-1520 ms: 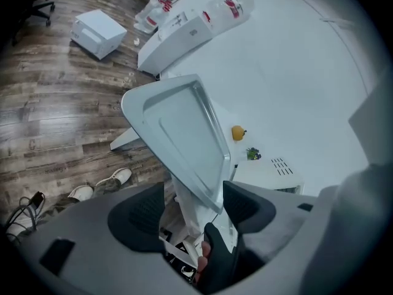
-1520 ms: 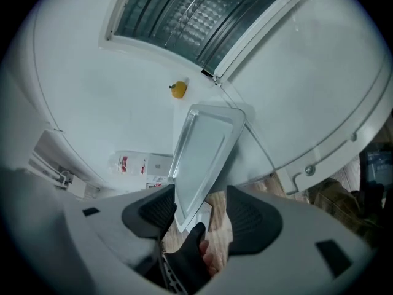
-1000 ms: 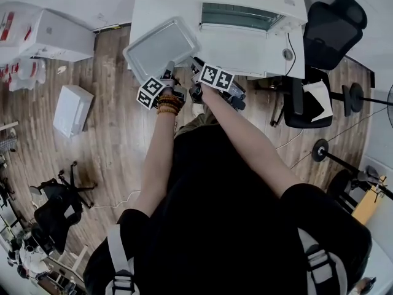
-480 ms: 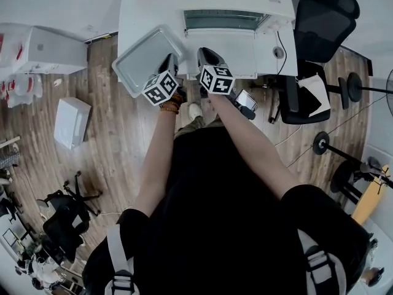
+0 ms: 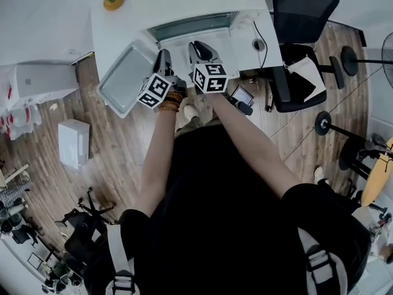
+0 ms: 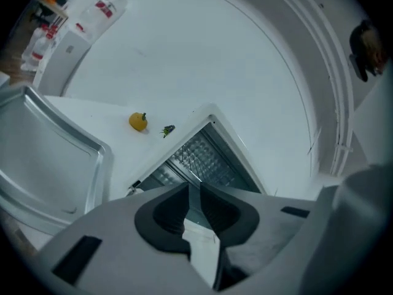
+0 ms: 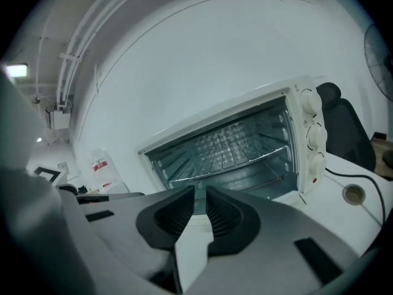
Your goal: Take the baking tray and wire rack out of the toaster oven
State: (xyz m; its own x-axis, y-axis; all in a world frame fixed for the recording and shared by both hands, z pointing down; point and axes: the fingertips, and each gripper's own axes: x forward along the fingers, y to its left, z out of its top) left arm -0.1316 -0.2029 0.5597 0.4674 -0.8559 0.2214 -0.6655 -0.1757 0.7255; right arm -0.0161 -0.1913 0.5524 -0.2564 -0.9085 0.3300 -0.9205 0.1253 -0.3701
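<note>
Head view, looking steeply down: a person in dark clothing reached both arms toward a white table (image 5: pixel 116 29) at the top of the frame. The toaster oven (image 5: pixel 184 5) stood at upper centre with its door dropped open. The baking tray (image 5: pixel 126 78) lay already out on the table, to the left of the oven near the table's front corner. The left gripper (image 5: pixel 163 57) and right gripper (image 5: pixel 199 47) were side by side in front of the oven mouth, touching neither tray nor oven. A black office chair (image 5: pixel 301 17) stood at upper right.

Left gripper view: the left gripper (image 6: pixel 194 195) had just been closing; its jaws were almost together (only a thin slit) with nothing between them. The tray (image 6: pixel 43 158) filled the left edge, and a small yellow object (image 6: pixel 138 121) sat on the table beyond.

Right gripper view: the right gripper (image 7: pixel 199 201) had also just been closing, its jaws nearly together and empty. Straight ahead, the wire rack (image 7: pixel 227 155) was still on its rails inside the oven (image 7: pixel 307 165).
</note>
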